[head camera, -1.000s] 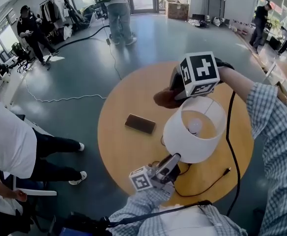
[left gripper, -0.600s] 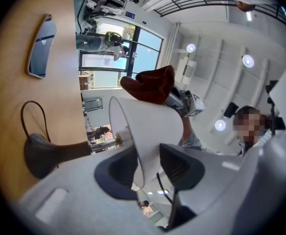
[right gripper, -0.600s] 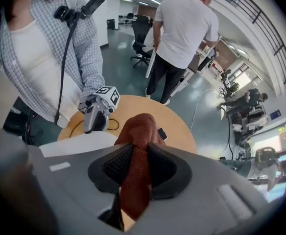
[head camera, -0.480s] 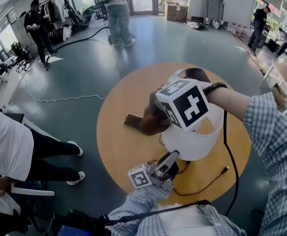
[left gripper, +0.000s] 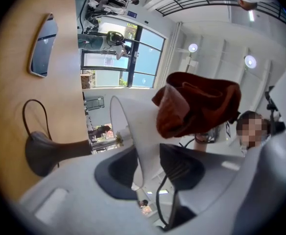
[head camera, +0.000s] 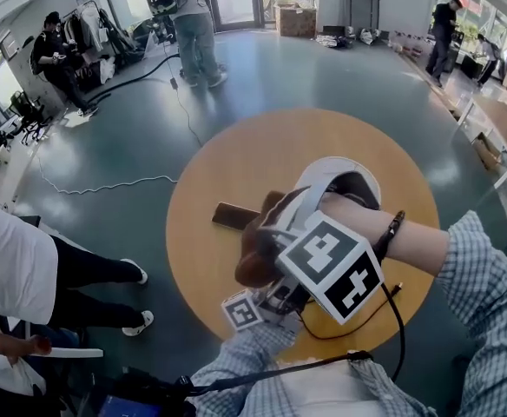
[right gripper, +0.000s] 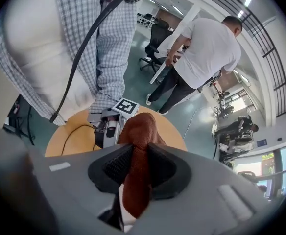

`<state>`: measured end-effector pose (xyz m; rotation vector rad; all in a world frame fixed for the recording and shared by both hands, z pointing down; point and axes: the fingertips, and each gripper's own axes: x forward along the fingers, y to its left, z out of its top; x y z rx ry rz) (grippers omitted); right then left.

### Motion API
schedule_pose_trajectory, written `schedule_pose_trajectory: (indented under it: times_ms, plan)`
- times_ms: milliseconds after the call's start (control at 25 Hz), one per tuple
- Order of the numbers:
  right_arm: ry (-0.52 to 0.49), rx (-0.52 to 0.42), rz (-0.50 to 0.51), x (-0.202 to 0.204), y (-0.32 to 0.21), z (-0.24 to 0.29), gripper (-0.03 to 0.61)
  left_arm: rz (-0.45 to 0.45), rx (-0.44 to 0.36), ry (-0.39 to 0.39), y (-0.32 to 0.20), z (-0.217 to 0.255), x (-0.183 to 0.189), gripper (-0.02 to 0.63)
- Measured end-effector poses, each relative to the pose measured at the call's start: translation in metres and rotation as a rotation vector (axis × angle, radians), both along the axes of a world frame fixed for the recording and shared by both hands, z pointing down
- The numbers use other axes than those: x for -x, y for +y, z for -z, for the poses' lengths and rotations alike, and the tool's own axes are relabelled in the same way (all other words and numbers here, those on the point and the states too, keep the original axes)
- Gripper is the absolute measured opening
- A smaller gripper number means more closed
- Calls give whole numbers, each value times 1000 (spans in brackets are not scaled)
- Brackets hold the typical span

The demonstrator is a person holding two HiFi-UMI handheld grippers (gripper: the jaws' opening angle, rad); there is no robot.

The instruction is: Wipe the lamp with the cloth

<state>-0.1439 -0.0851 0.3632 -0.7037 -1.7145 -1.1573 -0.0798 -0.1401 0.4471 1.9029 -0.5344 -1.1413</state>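
A lamp with a white shade (head camera: 319, 174) stands on a round wooden table (head camera: 236, 155). My right gripper (head camera: 275, 241) is shut on a brown cloth (head camera: 258, 250) and presses it against the near left side of the shade. In the right gripper view the cloth (right gripper: 138, 151) hangs between the two pads. My left gripper (head camera: 290, 297) reaches up from the near table edge. In the left gripper view the shade's lower rim (left gripper: 138, 131) runs between the jaws, with the cloth (left gripper: 197, 104) above and the lamp's dark base (left gripper: 40, 153) at the left.
A dark phone (head camera: 234, 216) lies on the table left of the lamp. The lamp's black cord (head camera: 366, 307) loops over the near right of the table. Several people stand on the grey floor beyond the table and at the left.
My right gripper has swept the cloth from the far side of the shade round to its near left side and has rolled over. The left gripper has not moved.
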Motion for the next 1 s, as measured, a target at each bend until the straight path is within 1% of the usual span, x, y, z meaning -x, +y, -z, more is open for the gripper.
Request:
schedule_pose_trajectory:
  times_ms: [120,240,480,600,680,760,1000]
  plan:
    - [-65,-30,-37,-10,5,1,92,-8,3,-2,0,1,1,140]
    - [-128,-52,-95,-21,8,5,92,-12,4,-2,2,2,6,140]
    - [-213,-39,-234,-57,13,3,92,-22,11,-1,3,0,9,140]
    - [-253,-36,-328,-74,8,-3,92,-25,8,-2,2,-1,15,140]
    - [-297,-8,-408,-85,5,-5,92,-23,7,3,2,1,15,140]
    - [-339,41,-495,-98,6,-7,92,-27,7,6,3,2,14,140]
    - [-430,158,-731,-133,1,-26,92,-31,12,9,7,6,14,140]
